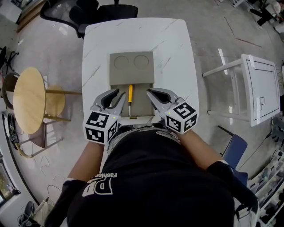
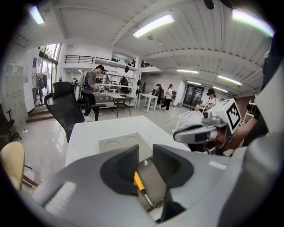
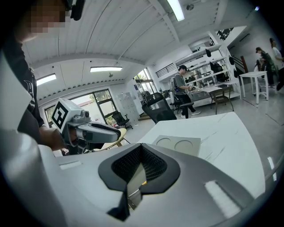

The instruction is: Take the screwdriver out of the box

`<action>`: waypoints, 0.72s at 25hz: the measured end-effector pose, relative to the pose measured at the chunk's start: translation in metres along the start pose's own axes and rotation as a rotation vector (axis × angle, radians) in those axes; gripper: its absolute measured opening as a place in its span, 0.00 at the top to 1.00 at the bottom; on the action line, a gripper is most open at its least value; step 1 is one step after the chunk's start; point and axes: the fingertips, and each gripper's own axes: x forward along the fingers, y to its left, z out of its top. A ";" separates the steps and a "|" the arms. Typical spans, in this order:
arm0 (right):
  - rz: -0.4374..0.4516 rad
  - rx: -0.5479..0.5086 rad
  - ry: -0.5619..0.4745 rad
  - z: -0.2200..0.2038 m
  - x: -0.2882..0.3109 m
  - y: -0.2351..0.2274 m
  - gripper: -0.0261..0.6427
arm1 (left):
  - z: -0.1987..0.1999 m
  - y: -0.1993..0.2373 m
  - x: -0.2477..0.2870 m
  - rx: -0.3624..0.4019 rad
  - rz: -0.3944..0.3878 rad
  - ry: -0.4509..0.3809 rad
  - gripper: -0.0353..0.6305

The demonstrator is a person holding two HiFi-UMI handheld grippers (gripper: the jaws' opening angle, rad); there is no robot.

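Observation:
A grey box [image 1: 141, 103] lies open on the white table [image 1: 173, 53], its lid [image 1: 132, 68] with two round hollows folded away to the far side. A yellow-handled screwdriver [image 1: 130, 95] lies lengthwise in the box, tip toward me. My left gripper [image 1: 120, 92] is open just left of the screwdriver, apart from it. In the left gripper view the screwdriver [image 2: 138, 181] shows through the gap between the jaws, below them. My right gripper [image 1: 149, 91] is shut and empty over the box's right part.
A black office chair [image 1: 102, 13] stands at the table's far end. A round wooden side table [image 1: 29, 99] is on the left, a white frame table [image 1: 259, 88] and a blue chair [image 1: 233, 150] on the right. Several people [image 2: 91, 91] stand at benches far off.

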 end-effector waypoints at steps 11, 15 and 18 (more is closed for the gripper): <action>0.004 0.004 0.002 0.000 -0.002 -0.004 0.97 | -0.044 0.014 0.029 -0.065 0.033 0.140 0.71; -0.003 0.007 0.003 -0.001 -0.005 -0.008 0.97 | -0.075 0.018 0.048 -0.102 0.041 0.219 0.71; -0.011 0.010 0.004 -0.002 -0.008 -0.013 0.97 | -0.097 0.018 0.060 -0.128 0.042 0.272 0.71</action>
